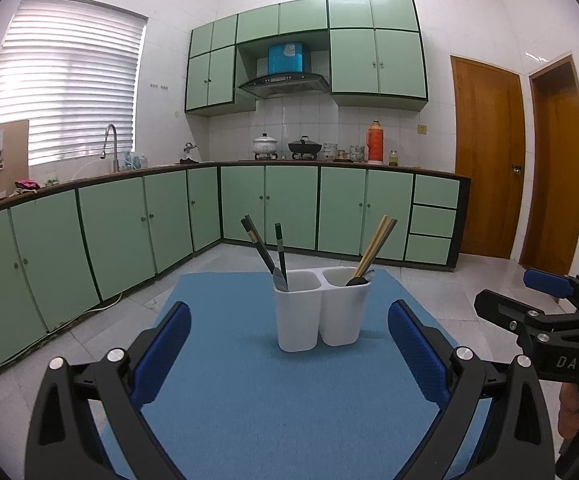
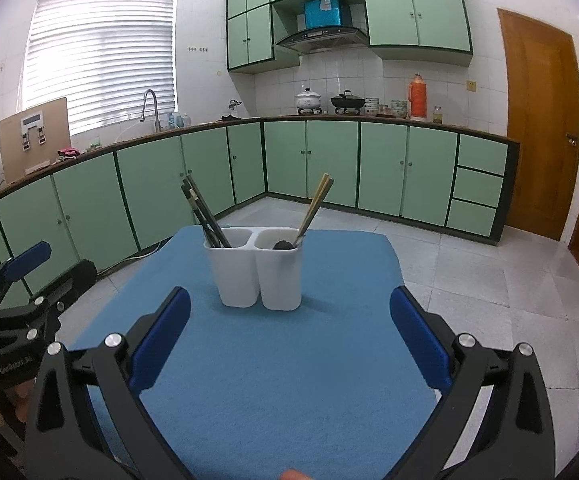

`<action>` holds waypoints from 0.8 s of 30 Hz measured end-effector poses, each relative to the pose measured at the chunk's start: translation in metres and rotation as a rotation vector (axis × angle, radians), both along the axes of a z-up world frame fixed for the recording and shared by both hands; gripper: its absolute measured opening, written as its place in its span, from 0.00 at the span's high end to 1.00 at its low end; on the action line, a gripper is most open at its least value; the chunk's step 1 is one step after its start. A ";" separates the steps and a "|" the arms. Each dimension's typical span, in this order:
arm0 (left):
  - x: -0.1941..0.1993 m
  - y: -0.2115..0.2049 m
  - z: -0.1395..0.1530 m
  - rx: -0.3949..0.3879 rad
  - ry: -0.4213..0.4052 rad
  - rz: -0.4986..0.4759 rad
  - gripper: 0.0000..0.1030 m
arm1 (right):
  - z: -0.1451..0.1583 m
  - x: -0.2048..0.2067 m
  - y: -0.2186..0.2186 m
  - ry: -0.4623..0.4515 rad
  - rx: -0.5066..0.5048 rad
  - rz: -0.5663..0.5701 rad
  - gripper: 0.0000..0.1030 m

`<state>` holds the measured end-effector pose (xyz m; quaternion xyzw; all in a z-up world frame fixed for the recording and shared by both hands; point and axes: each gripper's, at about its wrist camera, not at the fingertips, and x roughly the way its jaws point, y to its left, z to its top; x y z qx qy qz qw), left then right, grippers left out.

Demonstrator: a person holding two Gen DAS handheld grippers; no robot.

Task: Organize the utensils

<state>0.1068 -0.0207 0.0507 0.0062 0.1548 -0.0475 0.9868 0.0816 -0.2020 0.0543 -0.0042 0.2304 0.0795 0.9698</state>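
Observation:
A white two-compartment utensil holder stands on a blue mat. Its left compartment holds dark chopsticks and a knife. Its right compartment holds wooden chopsticks and a dark spoon. My left gripper is open and empty, short of the holder. My right gripper is open and empty too, also short of it. Each gripper shows at the edge of the other's view: the right one, the left one.
Green kitchen cabinets run along the walls behind the mat. A counter carries pots, a red thermos and a tap. Wooden doors stand at the right. Grey floor tiles surround the mat.

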 end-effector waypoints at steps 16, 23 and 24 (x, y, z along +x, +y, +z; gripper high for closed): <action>0.000 0.000 -0.002 0.005 0.006 0.001 0.06 | 0.001 0.000 -0.001 -0.005 -0.013 0.006 0.06; 0.003 0.000 -0.002 0.007 0.008 0.005 0.06 | 0.002 0.000 0.000 -0.001 -0.018 0.012 0.06; 0.002 0.000 -0.002 0.007 0.008 0.006 0.06 | 0.001 0.000 -0.001 -0.002 -0.018 0.014 0.06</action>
